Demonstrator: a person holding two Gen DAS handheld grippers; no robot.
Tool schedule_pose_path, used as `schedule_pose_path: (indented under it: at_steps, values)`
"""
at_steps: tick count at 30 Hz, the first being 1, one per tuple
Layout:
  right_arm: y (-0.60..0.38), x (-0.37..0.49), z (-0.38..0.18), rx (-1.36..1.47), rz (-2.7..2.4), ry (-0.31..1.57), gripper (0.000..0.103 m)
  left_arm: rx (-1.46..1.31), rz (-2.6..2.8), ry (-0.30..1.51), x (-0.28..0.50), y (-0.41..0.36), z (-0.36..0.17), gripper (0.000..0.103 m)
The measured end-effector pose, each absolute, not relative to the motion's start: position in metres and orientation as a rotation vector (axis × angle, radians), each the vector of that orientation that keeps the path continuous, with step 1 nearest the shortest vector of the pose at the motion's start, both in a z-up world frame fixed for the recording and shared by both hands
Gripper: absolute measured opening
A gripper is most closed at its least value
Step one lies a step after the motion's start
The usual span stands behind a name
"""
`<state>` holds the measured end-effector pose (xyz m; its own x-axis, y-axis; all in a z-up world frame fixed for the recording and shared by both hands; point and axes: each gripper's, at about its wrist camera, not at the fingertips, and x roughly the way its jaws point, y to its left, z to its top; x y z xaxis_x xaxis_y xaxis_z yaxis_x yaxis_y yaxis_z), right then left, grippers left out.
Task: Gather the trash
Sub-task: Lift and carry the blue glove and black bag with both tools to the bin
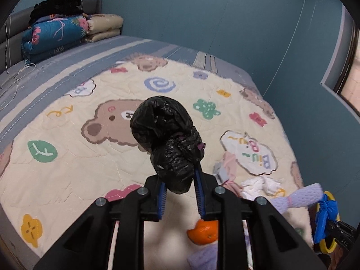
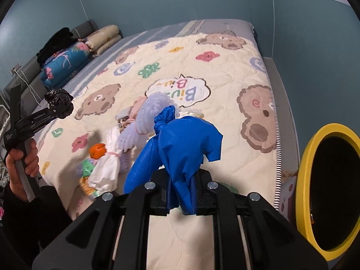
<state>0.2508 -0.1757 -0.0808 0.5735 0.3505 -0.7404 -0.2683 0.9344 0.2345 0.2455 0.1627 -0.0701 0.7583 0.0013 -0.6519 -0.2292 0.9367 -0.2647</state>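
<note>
My left gripper (image 1: 180,186) is shut on a crumpled black plastic bag (image 1: 166,139) and holds it above the bear-print quilt (image 1: 90,157); it also shows in the right wrist view (image 2: 59,103). My right gripper (image 2: 180,193) is shut on a knotted blue plastic bag (image 2: 180,144), also seen in the left wrist view (image 1: 325,216). On the quilt lie an orange peel (image 2: 97,150), a lilac foam net (image 2: 144,117), a white tissue bundle (image 2: 108,171) and a pink and grey wrapper (image 1: 225,168). A yellow-rimmed bin (image 2: 324,195) stands beside the bed at the right.
Folded blankets (image 1: 54,33) with a black garment (image 1: 58,4) on top lie at the bed's head. A white cable (image 1: 13,76) runs along the far left. Blue walls surround the bed; a window (image 1: 351,72) is at the right.
</note>
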Motion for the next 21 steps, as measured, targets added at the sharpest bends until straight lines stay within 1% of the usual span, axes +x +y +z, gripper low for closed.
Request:
schedule_pose_path:
  at_steps: [10,21]
  values:
    - [-0.204,0.21,-0.041,0.15,0.382,0.803,0.013,-0.354,0.057,0.592,0.204,0.126,-0.014,0.02]
    - [-0.237,0.183,-0.012,0.165,0.364,0.731,0.013,-0.299,-0.106,0.571,0.185,0.062,0.017,0.02]
